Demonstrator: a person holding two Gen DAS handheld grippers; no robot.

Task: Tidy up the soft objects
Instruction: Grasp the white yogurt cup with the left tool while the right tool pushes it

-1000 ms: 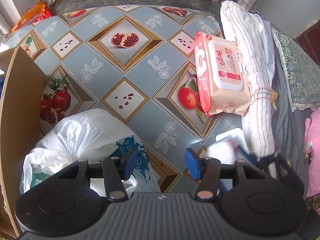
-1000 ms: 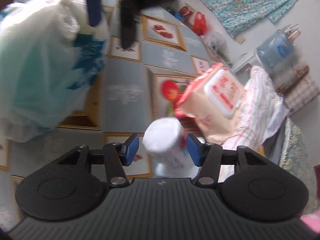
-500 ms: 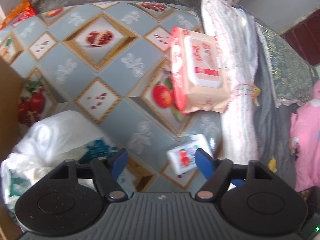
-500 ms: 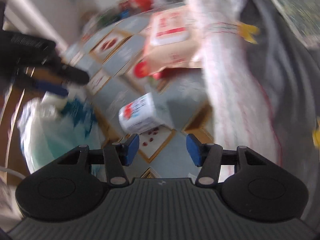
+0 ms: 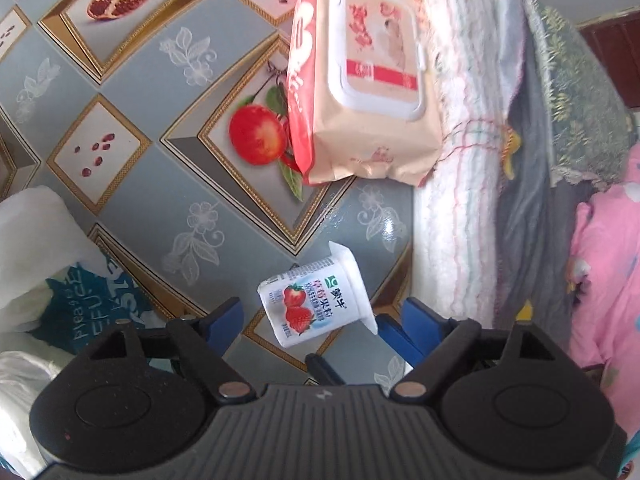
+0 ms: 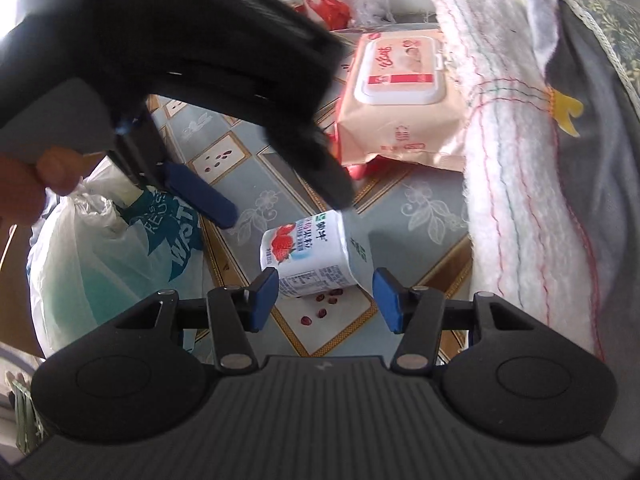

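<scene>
Left wrist view shows the yogurt cup [image 5: 316, 304] lying on its side on the patterned counter [image 5: 132, 208], between the fingers of the left gripper [image 5: 320, 322], whose jaws are opening with no pad pressing on it. The risk, as I judge it — the thin cup may roll away or crumple if one pad meets it first. The right gripper [image 6: 324, 296] is released too, empty, hovering just beside the cup. The wipes pack [image 5: 364, 76] leans on the rolled towel [image 5: 460, 152] nearby. Only the right wrist view shows the hand [image 6: 24, 184] holding the left gripper above the white plastic bag [image 6: 104, 256] — and the cup's nutrition label.
</scene>
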